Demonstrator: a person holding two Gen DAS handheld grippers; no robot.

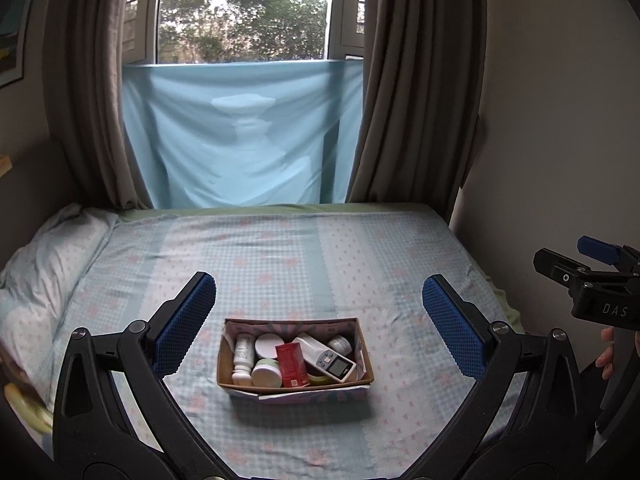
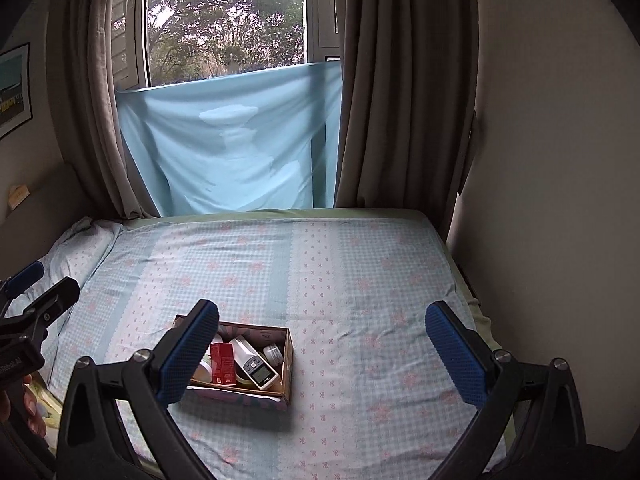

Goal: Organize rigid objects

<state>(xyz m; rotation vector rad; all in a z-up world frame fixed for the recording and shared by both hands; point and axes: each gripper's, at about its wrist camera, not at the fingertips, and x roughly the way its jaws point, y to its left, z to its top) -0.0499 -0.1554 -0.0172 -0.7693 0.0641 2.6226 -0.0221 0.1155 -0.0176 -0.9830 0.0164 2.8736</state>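
Observation:
A cardboard box [image 1: 232,376] sits on the bed near its front edge. Inside lie a white bottle [image 1: 244,356], a white round jar [image 1: 267,345], a green-lidded jar [image 1: 266,372], a red carton [image 1: 292,364], a white handheld meter with a screen [image 1: 326,358] and a small grey jar [image 1: 340,344]. My left gripper [image 1: 318,320] hangs open above and in front of the box, which shows between its fingers. My right gripper [image 2: 322,354] is open too, with the box [image 2: 286,364] behind its left finger [image 2: 188,356]. The red carton [image 2: 222,362] and meter [image 2: 256,366] show there.
The bed [image 1: 320,248] wears a pale blue checked sheet with pink flowers. A pillow [image 1: 48,264] lies at its left. Brown curtains [image 1: 408,100] and a light blue cloth [image 1: 240,140] hang at the window beyond. A wall [image 2: 540,160] stands close on the right.

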